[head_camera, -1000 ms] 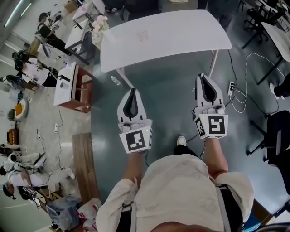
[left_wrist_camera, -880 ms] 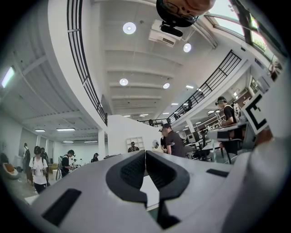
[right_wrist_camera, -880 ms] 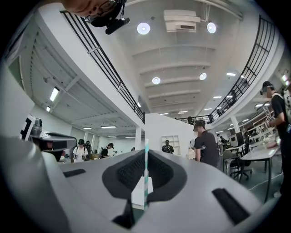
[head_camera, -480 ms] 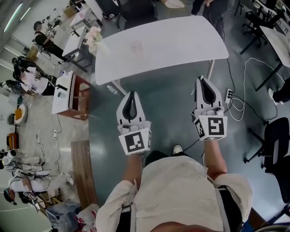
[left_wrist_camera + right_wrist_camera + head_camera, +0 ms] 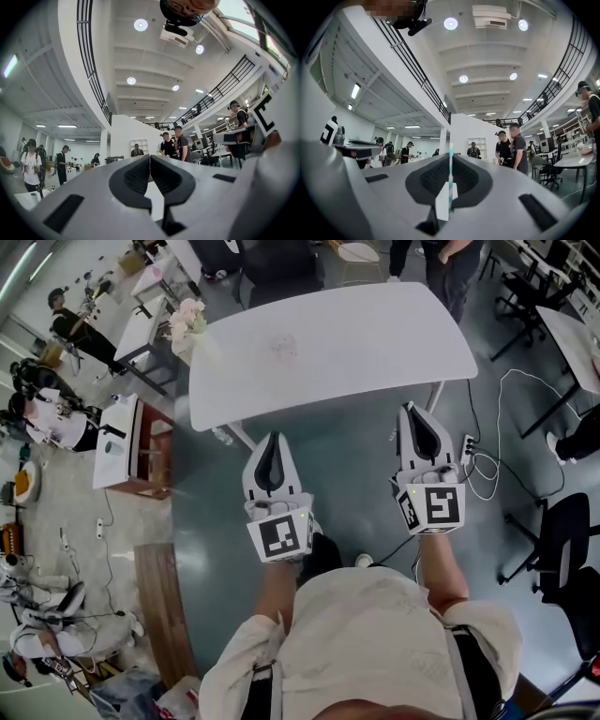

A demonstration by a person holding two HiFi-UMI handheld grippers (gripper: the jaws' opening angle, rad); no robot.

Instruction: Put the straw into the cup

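well short of the counter (image 5: pixel 375 334), the right gripper (image 5: pixel 413 418) pinches the striped straw (image 5: pixel 450 176); hold it upright approaching the cup (image 5: pixel 285 346). left gripper (image 5: pixel 272 442) is closed, empty.

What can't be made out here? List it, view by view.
- Head view: the cup is too small and faint on the table to show details.
- Right gripper view: the straw has its lower end hidden inside the right gripper.
- Gripper views: neither shows the cup.
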